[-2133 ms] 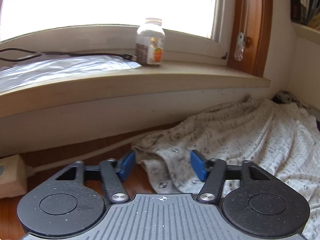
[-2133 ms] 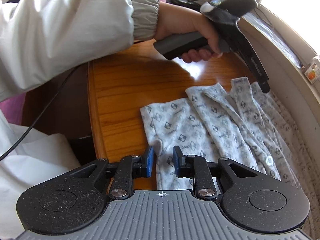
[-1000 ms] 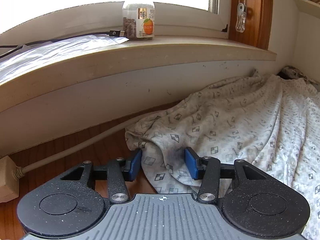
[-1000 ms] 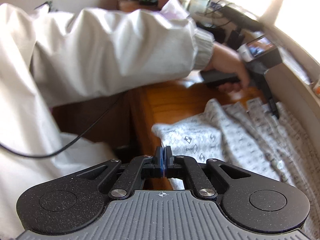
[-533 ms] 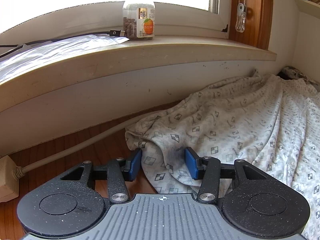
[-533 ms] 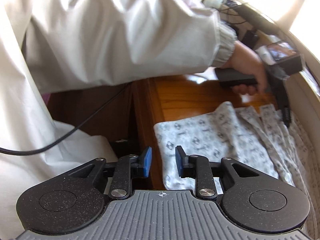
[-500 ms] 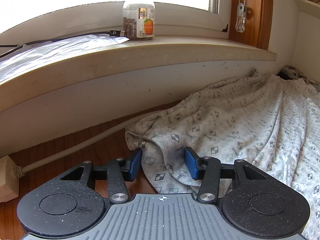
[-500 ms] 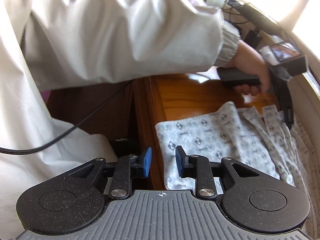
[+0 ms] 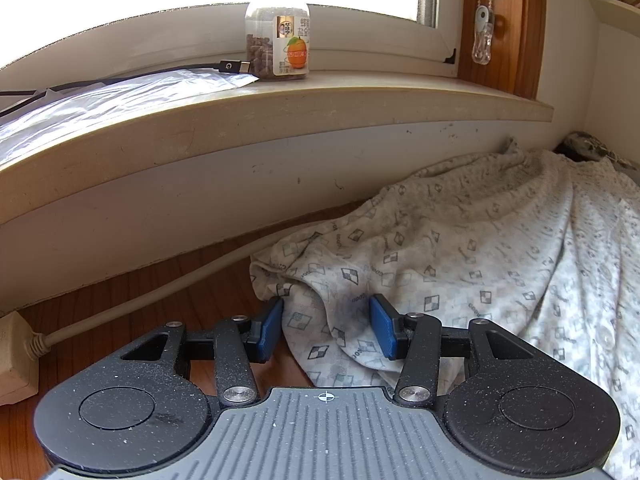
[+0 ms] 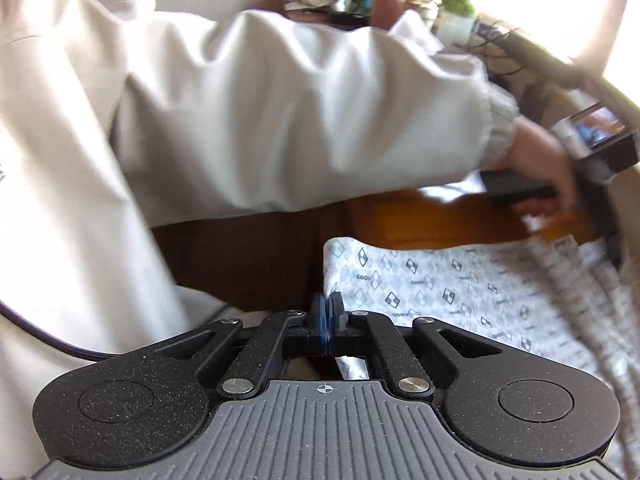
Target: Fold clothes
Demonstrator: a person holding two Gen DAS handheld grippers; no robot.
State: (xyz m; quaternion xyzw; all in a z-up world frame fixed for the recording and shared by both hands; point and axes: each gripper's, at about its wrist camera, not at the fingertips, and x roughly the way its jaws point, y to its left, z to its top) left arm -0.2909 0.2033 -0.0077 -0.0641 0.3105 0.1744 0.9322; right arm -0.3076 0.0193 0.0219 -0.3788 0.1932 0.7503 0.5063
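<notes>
Right claw (image 10: 329,320) since closed, pinching patterned garment (image 10: 460,292) near corner; left claw (image 9: 326,328), spread, straddles far corner across counter (image 9: 168,300).

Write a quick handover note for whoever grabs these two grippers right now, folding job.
Left gripper: open, pads either side of a bunched fold of the patterned shirt, near the wall under the windowsill; not clamped.
Right gripper: shut on the shirt's near corner at the table edge.
Shirt: spread loosely over the wooden table, far side heaped against the wall.
Done: one corner gripped. No finished fold is visible.
Left: close the left gripper on its fold, then probably lift both and fold across.
</notes>
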